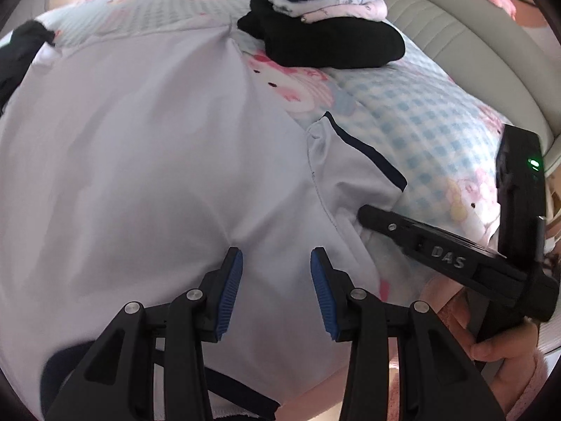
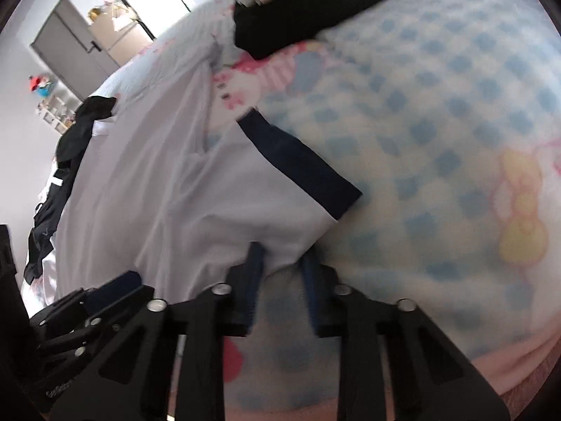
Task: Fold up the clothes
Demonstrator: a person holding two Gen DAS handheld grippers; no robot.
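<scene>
On checked bedspread (image 1: pixel 403 112): white shirt (image 1: pixel 140 158) flat, sleeve (image 2: pixel 280 182) pointing right; left tongs (image 1: pixel 276 291) released, right tongs (image 2: pixel 278 280) state unclear.

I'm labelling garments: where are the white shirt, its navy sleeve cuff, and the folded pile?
white shirt (image 1: pixel 157 161): left wrist view, shirt body.
navy sleeve cuff (image 2: pixel 298 161): right wrist view, mid-band.
folded pile (image 1: pixel 336 45): left wrist view, black bottom garment.

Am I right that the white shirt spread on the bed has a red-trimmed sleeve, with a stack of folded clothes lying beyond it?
Not quite: the trim on the sleeve of the white shirt is dark navy, not red, as the right wrist view shows. The stack of folded clothes does lie beyond it on the bed.
</scene>
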